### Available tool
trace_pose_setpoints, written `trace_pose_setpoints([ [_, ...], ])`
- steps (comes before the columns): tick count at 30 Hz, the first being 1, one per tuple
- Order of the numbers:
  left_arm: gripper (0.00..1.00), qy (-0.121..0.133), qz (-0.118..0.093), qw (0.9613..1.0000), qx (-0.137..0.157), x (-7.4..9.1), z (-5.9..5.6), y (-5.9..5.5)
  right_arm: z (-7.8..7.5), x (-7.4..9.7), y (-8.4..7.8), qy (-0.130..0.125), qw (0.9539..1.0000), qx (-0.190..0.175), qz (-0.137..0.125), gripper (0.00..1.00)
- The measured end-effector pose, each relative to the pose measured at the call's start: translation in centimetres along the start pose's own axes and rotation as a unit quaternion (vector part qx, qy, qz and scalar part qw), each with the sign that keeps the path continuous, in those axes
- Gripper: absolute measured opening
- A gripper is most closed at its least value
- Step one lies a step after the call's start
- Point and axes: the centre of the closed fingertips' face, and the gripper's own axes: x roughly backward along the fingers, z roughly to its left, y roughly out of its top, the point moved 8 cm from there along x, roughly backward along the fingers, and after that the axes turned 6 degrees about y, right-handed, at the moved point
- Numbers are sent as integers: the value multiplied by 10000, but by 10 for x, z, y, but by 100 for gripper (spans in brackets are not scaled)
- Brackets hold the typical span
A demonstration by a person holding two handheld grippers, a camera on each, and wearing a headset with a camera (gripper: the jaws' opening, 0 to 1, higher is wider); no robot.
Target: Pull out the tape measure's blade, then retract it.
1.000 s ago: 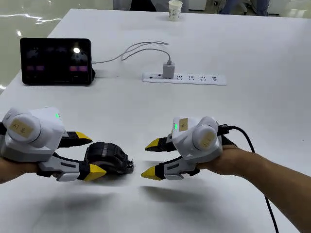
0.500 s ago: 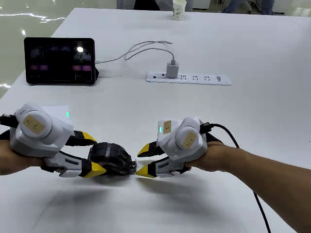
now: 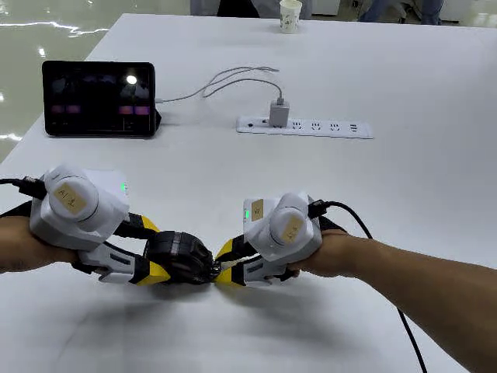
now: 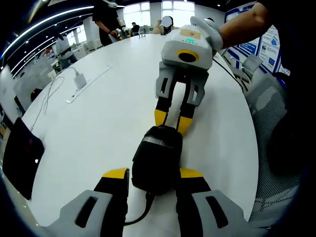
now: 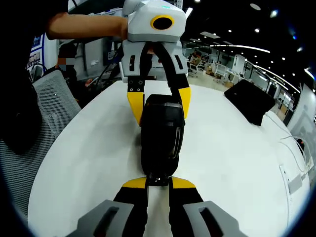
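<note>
Black tape measure [image 3: 178, 256] clamped in left fingers [image 3: 158, 272], right fingers [image 3: 226, 249] pinching its tip, bare white table [image 3: 388, 194] around.

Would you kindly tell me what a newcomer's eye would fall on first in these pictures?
The eye goes first to the black tape measure near the front edge of the white table, held at its sides by the left tongs while the right tongs pinch its front end, nose to nose. Further back, a dark tablet stands at the left and a white power strip lies mid-table.
</note>
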Motion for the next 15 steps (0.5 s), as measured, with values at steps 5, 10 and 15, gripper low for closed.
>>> trace_pose_setpoints([
  [5, 29, -82, 47, 9999, -139, -4, 0, -2, 0, 0, -1, 33, 10000, 84, -16, 12],
  [10, 28, -132, 44, 9997, -195, -4, 1, -3, -1, 0, -1, 43, 10000, 13, -55, 10],
  [15, 28, -145, 18, 9997, -217, -4, 1, -3, -1, 0, -1, 58, 10000, -12, -58, 10],
])
